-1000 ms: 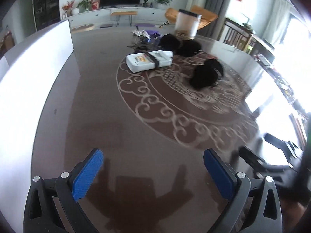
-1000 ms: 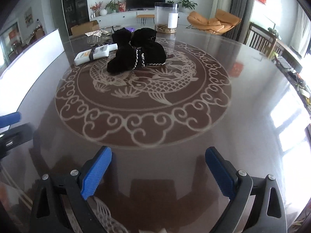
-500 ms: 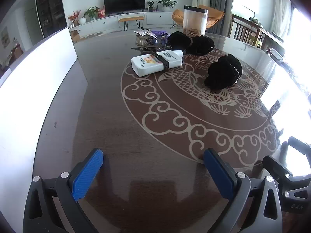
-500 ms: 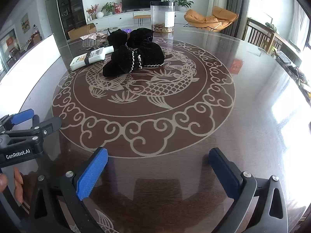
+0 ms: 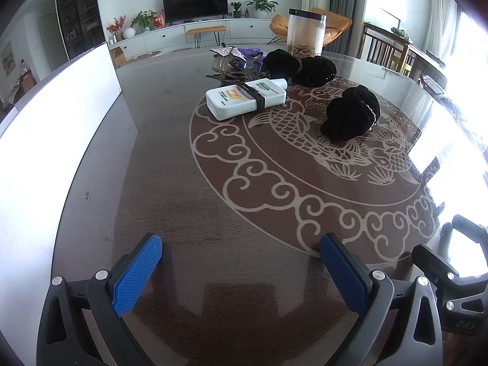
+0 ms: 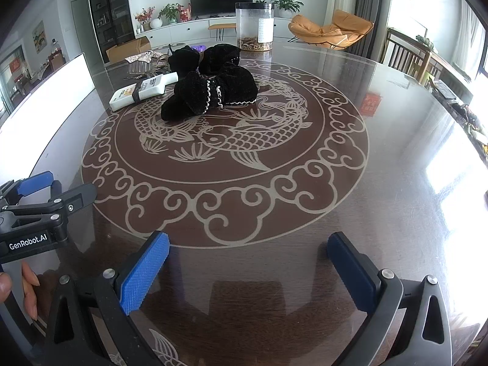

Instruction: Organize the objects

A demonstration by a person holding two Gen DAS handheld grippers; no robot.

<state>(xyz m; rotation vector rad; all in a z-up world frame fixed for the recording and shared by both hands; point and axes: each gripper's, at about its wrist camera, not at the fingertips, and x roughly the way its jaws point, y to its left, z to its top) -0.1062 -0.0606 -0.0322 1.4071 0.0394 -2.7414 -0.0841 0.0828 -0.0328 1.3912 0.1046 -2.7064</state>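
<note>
A white bottle (image 5: 247,99) with a black band round it lies on the round brown table (image 5: 183,189), far ahead of both grippers. Beside it lies a black velvet bow (image 5: 350,117), with a second black bow (image 5: 300,67) and some hair clips (image 5: 231,61) behind. In the right wrist view the bottle (image 6: 143,91) lies left of the trimmed bow (image 6: 210,94). My left gripper (image 5: 241,241) is open over bare table. My right gripper (image 6: 249,238) is open too, nothing between its blue pads. The left gripper (image 6: 61,187) also shows at that view's left edge.
A clear jar (image 5: 306,36) stands behind the pile. A white board (image 5: 45,137) stands along the table's left side. A person's fingers (image 6: 27,289) show under the left gripper. Chairs and a sideboard lie beyond the table's right rim.
The left wrist view has swung and levelled, so the pile now sits nearer its centre. The left gripper has come further into the right wrist view. The right gripper's jaws widened slightly.
</note>
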